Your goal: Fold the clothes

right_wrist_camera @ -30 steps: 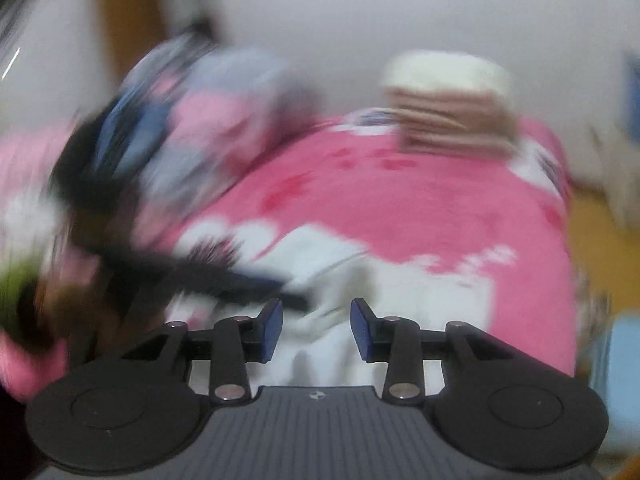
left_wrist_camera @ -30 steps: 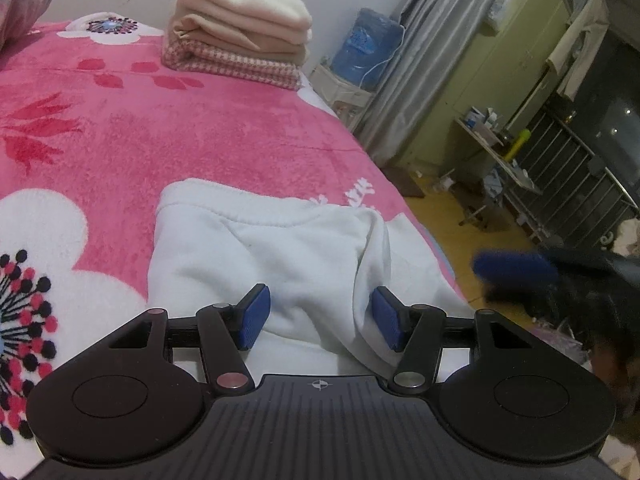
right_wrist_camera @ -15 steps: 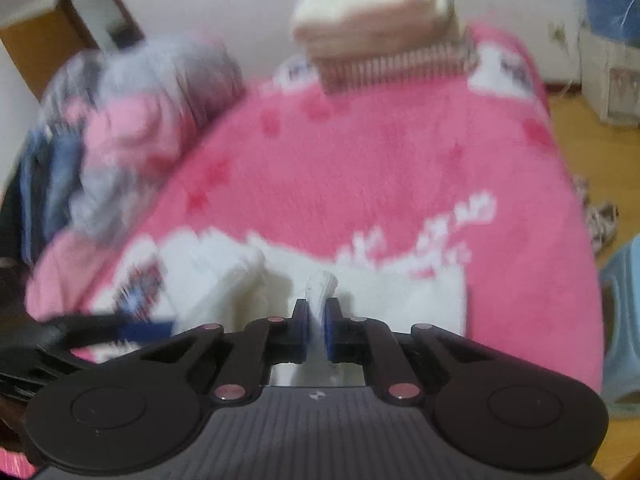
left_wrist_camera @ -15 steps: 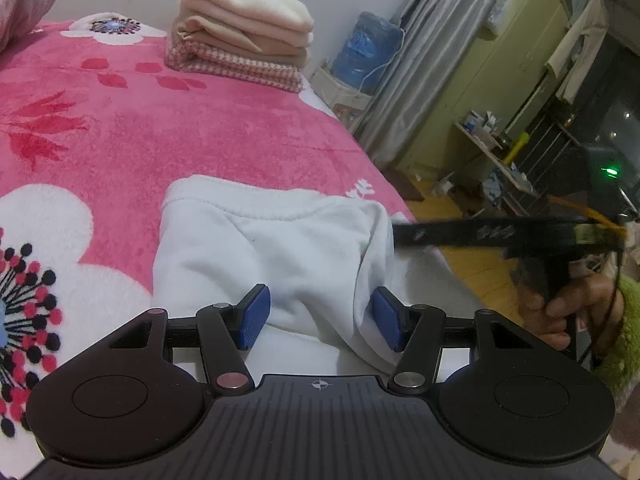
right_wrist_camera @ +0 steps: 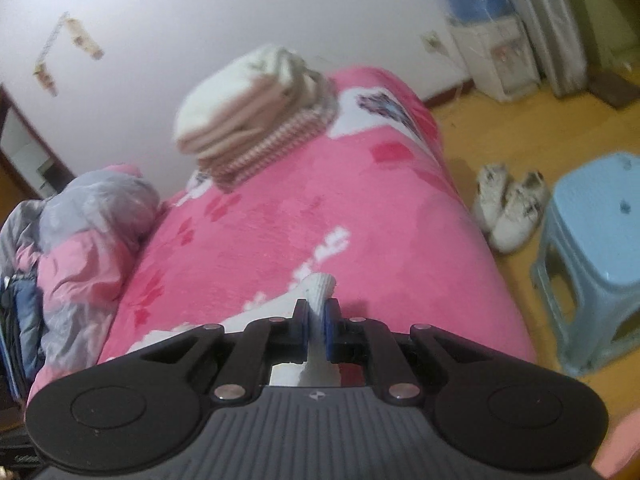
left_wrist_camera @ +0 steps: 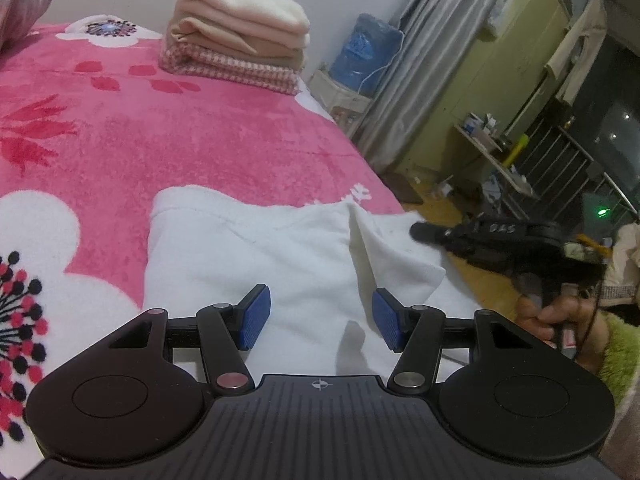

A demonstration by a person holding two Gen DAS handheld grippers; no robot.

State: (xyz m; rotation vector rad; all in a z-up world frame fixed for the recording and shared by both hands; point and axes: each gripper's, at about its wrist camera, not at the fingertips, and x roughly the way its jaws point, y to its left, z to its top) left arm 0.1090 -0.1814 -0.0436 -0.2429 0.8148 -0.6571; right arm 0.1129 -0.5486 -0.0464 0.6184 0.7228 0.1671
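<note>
- Garment (left_wrist_camera: 280, 264): a white top lies on the pink blanket (left_wrist_camera: 200, 152) near the bed's front edge, partly flat, one side rising in a ridge toward the right gripper.
- Right gripper (right_wrist_camera: 316, 322): its blue pads are nearly together, pinching a ribbed white edge of the garment, probably a cuff or hem. The grip sits at the very border of the cloth, which suggests that this edge is meant to be carried over as the fold's moving side.
- Left gripper (left_wrist_camera: 320, 318): fingers stand moderately wide with nothing between them, poised just above the garment's near part. Its place suits pinning or catching the cloth while the other side is drawn across.
- Folded stack (left_wrist_camera: 240, 36): cream and checked pieces piled at the blanket's far end, well apart from the garment; likely where finished items go.
- Unfolded heap (right_wrist_camera: 80, 240): grey, pink and blue clothes bunched at the bed's left side, seemingly awaiting their turn.
</note>
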